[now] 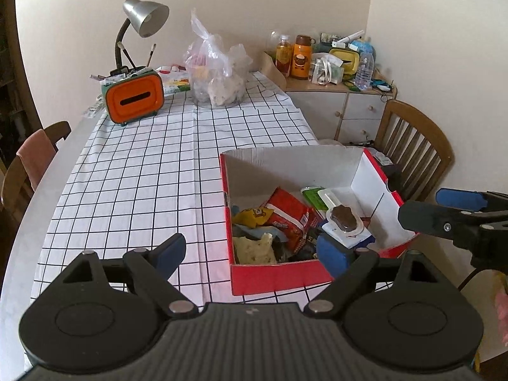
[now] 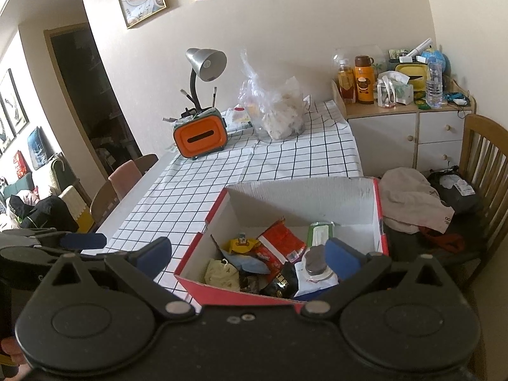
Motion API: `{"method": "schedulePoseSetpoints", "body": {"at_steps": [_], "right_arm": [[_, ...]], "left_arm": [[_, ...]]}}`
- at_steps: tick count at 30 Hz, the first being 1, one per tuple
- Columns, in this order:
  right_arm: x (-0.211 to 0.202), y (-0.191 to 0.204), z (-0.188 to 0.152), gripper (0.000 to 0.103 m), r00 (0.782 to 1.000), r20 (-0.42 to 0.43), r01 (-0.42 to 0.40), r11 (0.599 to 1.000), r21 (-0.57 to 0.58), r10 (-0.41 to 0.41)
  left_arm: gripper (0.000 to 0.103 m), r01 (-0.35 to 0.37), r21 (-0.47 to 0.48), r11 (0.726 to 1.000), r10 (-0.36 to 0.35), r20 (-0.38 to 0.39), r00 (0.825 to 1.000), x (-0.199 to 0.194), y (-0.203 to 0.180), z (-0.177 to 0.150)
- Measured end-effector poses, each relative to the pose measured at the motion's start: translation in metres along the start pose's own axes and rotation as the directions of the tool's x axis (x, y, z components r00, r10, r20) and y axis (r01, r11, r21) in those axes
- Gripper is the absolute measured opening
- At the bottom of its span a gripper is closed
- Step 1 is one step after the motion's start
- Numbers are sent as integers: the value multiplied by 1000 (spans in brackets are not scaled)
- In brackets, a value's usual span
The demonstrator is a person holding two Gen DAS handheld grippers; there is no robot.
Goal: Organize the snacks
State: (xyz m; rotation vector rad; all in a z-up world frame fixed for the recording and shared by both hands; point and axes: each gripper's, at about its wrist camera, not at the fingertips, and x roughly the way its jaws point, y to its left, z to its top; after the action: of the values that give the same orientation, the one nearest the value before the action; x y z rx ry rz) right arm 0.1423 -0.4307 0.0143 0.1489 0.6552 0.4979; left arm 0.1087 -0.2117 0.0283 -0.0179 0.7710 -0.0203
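A red cardboard box (image 1: 270, 274) (image 2: 203, 281) with a white inside sits on the checked tablecloth at the table's near right edge. It holds several snacks: a red packet (image 1: 287, 216) (image 2: 279, 241), a yellow packet (image 1: 254, 216) (image 2: 243, 244), a green pack (image 1: 314, 197) (image 2: 320, 231), a pale bag (image 1: 254, 249) (image 2: 222, 273) and a cup with a brown lid (image 1: 343, 217) (image 2: 314, 260). My left gripper (image 1: 254, 254) is open and empty above the box's near left corner. My right gripper (image 2: 250, 258) is open and empty above the box's near edge; it also shows in the left wrist view (image 1: 444, 212).
An orange tissue box (image 1: 135, 98) (image 2: 201, 138), a desk lamp (image 1: 143, 19) (image 2: 206, 63) and a clear plastic bag (image 1: 217, 76) (image 2: 276, 111) stand at the table's far end. A cabinet with bottles (image 1: 333, 89) (image 2: 409, 120) is beyond. Chairs (image 1: 412, 149) (image 2: 482, 165) flank the table.
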Motion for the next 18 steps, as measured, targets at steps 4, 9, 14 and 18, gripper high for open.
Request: {"method": "schedulePoseSetpoints", "body": {"at_steps": [4,9,14,18], "right_arm": [[1,-1,0,103,1000,-4,-2,1000,10,2],[1,-2,-2,103,1000,-4,-3,1000,18,3],[1,-3,-2,103,1000,-5,-2,1000,23,2],[2,-4,-2,103,1000,-6,0,1000,27,0]], "left_arm": [[90,2,-1,1000,-2,0,1000,0,-1,0],[90,4,-1,1000,-4,3,1000,1,-2,0],[90,9,-2,1000,-9,2,1000,2,-3,1],[90,8,-2,1000,-8,2,1000,1,-2,1]]}}
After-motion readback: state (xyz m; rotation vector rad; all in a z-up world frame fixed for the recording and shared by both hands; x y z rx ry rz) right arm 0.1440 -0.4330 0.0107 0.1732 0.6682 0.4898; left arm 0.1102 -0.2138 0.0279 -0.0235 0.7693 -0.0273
